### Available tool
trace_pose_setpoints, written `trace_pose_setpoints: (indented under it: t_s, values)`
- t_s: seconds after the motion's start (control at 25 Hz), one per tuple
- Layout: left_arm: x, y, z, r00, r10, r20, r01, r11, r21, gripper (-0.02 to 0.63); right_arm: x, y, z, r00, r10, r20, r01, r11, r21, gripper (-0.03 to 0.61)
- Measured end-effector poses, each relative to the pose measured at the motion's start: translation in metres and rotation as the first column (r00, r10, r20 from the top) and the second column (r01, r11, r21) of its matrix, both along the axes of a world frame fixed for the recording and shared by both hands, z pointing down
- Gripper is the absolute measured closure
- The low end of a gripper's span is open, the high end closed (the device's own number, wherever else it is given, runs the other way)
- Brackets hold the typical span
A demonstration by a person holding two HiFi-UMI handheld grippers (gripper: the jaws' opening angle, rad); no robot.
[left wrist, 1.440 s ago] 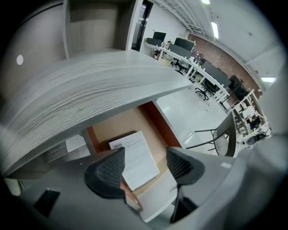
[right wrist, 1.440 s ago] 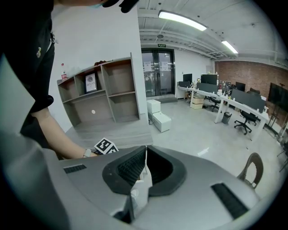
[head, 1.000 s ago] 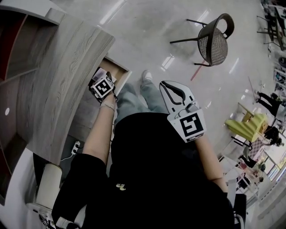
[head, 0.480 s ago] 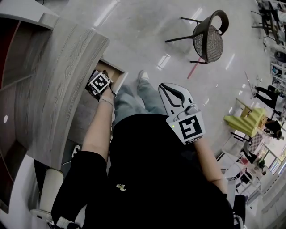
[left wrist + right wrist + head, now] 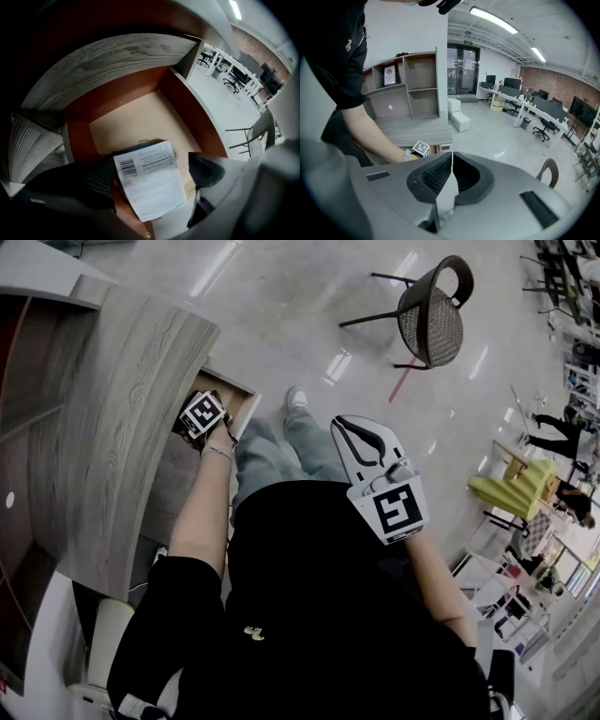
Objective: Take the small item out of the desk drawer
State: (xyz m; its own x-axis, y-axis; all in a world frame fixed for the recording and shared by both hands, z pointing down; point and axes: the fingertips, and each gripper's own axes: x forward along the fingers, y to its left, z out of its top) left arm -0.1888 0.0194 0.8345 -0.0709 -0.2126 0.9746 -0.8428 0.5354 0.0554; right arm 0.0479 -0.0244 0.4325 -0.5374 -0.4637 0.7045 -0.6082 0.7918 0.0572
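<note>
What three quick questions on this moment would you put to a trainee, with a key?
1. True or false: the right hand-held gripper has its jaws together, with nothing between them.
2. What sits between the open jaws of the left hand-held gripper? A) white barcoded packet B) mug C) keys
3. Fill in: the packet is inside the open desk ____.
Key: 1 true; 2 A; 3 drawer.
</note>
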Motion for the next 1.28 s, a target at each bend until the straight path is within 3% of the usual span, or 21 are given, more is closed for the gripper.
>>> trace_pose_setpoints:
  t_s: [0.2,0.4,0.6,0.8,1.28]
  values:
    - [0.021,-0.009,0.001,0.995,0.101,-0.018,-0.1,0.995,0.025,0.129,0.003,-0.002,0.003,1.0,0.005,0.004,-0.005,1.0,-0.005,0.575]
    - [0.029,-0.016,0.0,0.982,0.186,0.009,-0.187,0.982,0.042,0.129,0.007,-0.005,0.002,1.0,0.009,0.009,-0.009,1.0,-0.006,0.575]
    - [0.025,-0.015,-0.007,0.988,0.154,0.027,-0.155,0.987,0.042,0.129,0.01,-0.005,0.003,1.0,0.01,0.011,-0.01,1.0,-0.012,0.575]
    - [0.026,-0.002,0.004,0.994,0.112,-0.01,-0.112,0.994,-0.001,0.129,0.012,-0.005,0.004,1.0,0.008,0.008,-0.008,1.0,-0.011,0.575]
    - [0.019,-0.001,0.02,0.991,0.133,0.006,-0.132,0.989,-0.061,0.131,0.02,-0.008,0.006,0.999,0.031,-0.008,-0.031,0.999,-0.02,0.575]
